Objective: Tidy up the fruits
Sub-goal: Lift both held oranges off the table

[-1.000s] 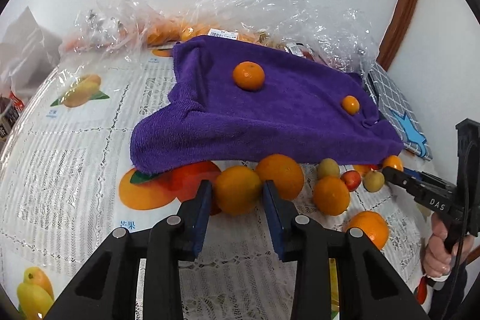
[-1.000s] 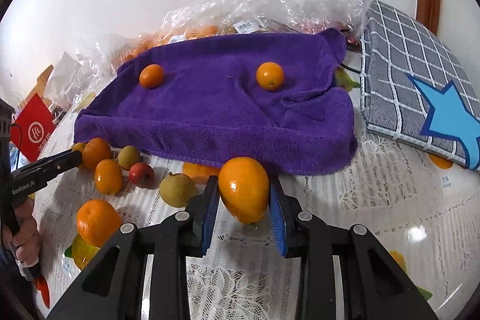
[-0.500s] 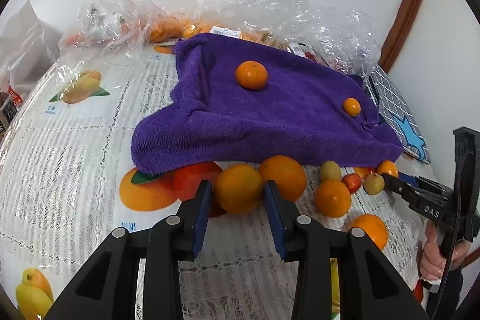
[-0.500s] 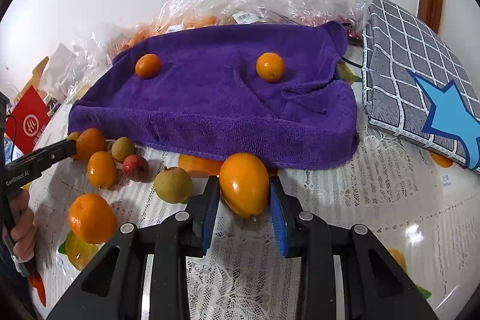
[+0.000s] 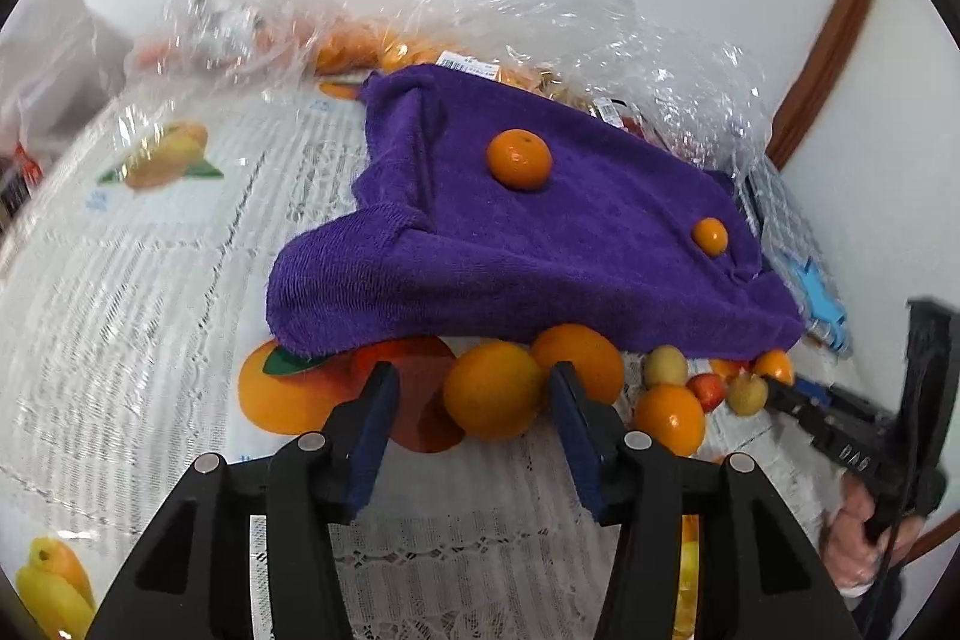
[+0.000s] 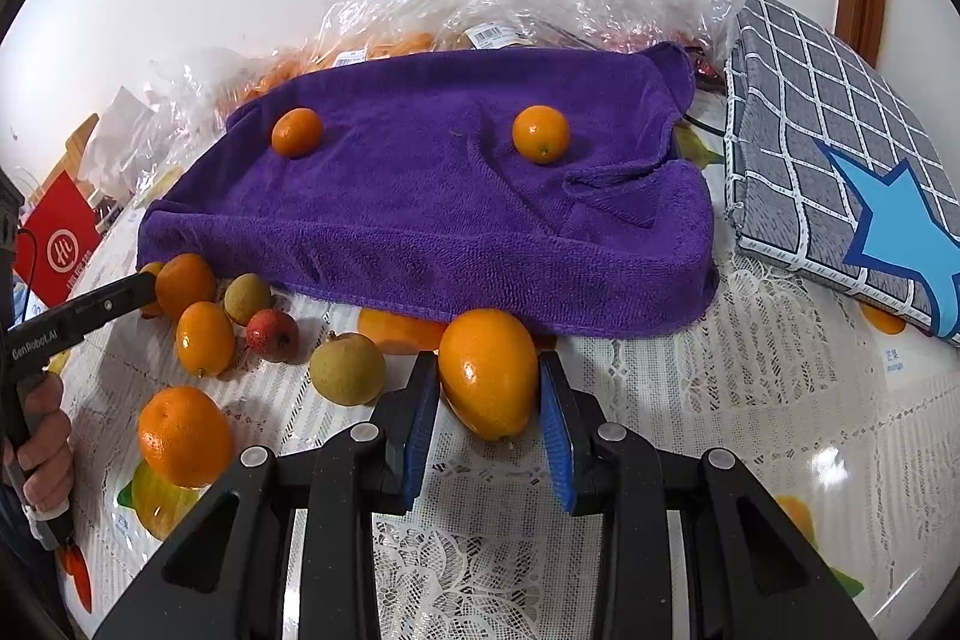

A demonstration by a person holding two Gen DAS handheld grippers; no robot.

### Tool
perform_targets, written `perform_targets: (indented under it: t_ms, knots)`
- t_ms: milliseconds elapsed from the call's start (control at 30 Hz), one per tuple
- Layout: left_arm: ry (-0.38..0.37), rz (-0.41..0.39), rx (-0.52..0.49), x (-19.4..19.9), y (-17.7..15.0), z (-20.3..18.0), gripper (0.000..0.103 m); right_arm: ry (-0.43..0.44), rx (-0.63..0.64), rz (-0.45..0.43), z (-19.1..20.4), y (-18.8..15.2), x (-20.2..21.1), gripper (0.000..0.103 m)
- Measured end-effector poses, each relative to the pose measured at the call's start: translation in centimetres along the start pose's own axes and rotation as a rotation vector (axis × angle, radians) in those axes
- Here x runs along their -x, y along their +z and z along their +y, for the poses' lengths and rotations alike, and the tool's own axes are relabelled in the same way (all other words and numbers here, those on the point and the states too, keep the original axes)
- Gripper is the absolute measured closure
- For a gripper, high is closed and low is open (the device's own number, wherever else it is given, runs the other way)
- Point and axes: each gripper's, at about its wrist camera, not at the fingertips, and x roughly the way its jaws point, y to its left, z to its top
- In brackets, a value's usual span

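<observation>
- Purple towel [image 5: 540,244] lies draped over something raised on the lace tablecloth [image 5: 150,316]; two small oranges sit on top of it, one at 12 o'clock [image 5: 519,158] and one at 2 o'clock [image 5: 709,236] in the left wrist view.
- Left gripper [image 5: 471,400]: jaws stand wide. The round orange [image 5: 493,389] between them touches or nearly touches the right pad, with a clear gap to the left pad. Nothing is held.
- Risk, left: this orange rests against a second orange [image 5: 579,358] at its 1 o'clock. Closing off-centre could, I judge, push it sideways into that neighbour and set the row rolling.
- Loose fruit cluster between the two tools: small orange [image 6: 205,337], red fruit [image 6: 273,335], brownish-green fruit [image 6: 347,368], bigger orange [image 6: 185,436]. All lie on the cloth, near the towel's front edge.
- Right gripper [image 6: 489,400]: jaws narrowed around the oval orange fruit [image 6: 489,370], blue pads touching or nearly touching both flanks. Cannot tell whether the grip is firm or whether the fruit is lifted.
- Risk, right: glossy, tapered skin; a pinch low on the taper may squirt it forward under the towel's overhang at 12 o'clock.
- Checked cushion [image 6: 840,148] lies at 2 o'clock, clear of both tools.
</observation>
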Motion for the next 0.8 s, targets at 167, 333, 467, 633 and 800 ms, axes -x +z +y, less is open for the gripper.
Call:
perform_targets:
  t_ms: [167, 333, 467, 633, 800]
  knots:
    - [-0.065, 0.006, 0.031, 0.1, -0.2, 0.4, 0.068, 0.001, -0.001, 0.0, 0.0, 0.0, 0.0, 0.07]
    - [-0.026, -0.021, -0.025, 0.6, -0.6, -0.9, 0.07, 0.003, -0.001, -0.001, 0.0, 0.0, 0.0, 0.07]
    - [-0.008, -0.051, -0.023, 1.2, -0.4, -1.0, 0.07, 0.008, -0.006, -0.005, 0.0, 0.0, 0.1, 0.07]
    - [-0.014, -0.071, 0.027, 1.7, 0.1, 0.1, 0.07, 0.026, -0.022, -0.012, -0.1, -0.1, 0.4, 0.07]
    - [-0.028, -0.116, 0.054, 2.6, 0.4, 0.6, 0.07, 0.046, -0.024, -0.032, -0.1, -0.2, 0.7, 0.07]
